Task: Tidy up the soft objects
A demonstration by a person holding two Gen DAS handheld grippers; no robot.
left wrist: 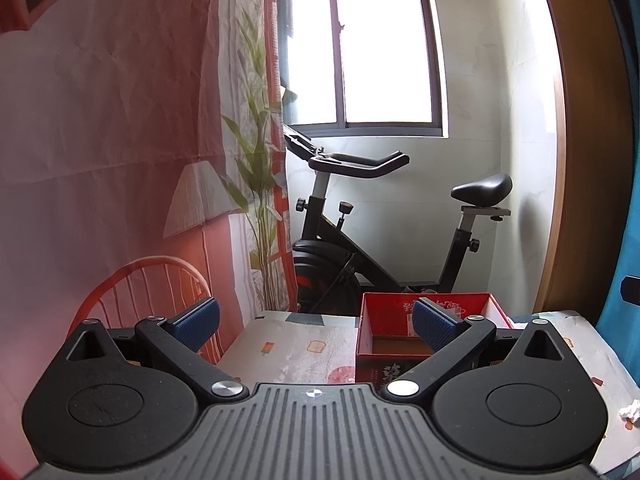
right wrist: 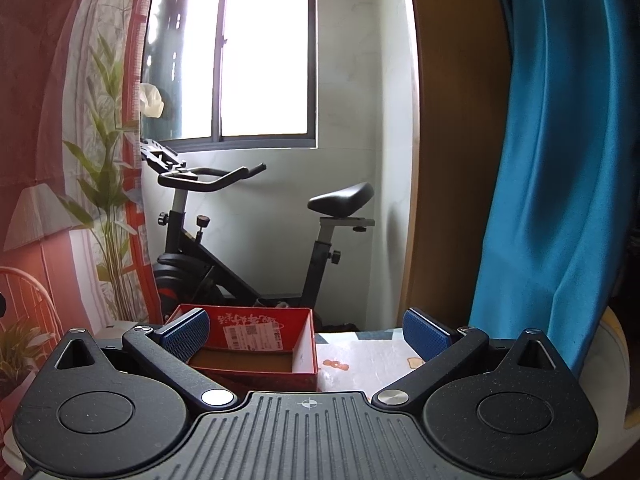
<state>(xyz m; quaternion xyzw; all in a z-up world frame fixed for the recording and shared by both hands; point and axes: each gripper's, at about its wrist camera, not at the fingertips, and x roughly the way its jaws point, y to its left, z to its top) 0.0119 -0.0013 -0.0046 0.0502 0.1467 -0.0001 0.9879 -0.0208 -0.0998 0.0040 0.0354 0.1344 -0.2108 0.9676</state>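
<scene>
Left wrist view. The left gripper (left wrist: 316, 326) is held level above the table (left wrist: 292, 352), its two blue-padded fingers (left wrist: 198, 322) spread wide apart with nothing between them. At 1 o'clock from the gripper, partly behind the right-hand finger, a red cardboard box (left wrist: 394, 312) stands on the patterned tablecloth with its top open; the part of its brown floor that shows is bare. At 4 o'clock, near the table's right edge, lies a small white crumpled wad (left wrist: 631, 410), apparently tissue; it is well apart from the box and from the gripper. Beyond the table, at 12 o'clock, an exercise bike (left wrist: 384, 236) stands beneath a bright window (left wrist: 384, 40). At 9 to 10 o'clock hangs a printed backdrop cloth (left wrist: 100, 120) showing a lamp, a chair and a plant.

Right wrist view. The right gripper (right wrist: 306, 338) is likewise level above the table (right wrist: 372, 356), its fingers (right wrist: 426, 334) wide apart and empty. The red cardboard box (right wrist: 260, 330) lies at 11 o'clock, its near left corner hidden behind the left-hand finger; a white label is stuck on its inner far wall. The exercise bike (right wrist: 248, 240) and window (right wrist: 264, 48) stand at 12 o'clock. A blue curtain (right wrist: 560, 160) hangs at 2 o'clock, beside a brown wooden panel (right wrist: 452, 140). No soft object shows in this view.
</scene>
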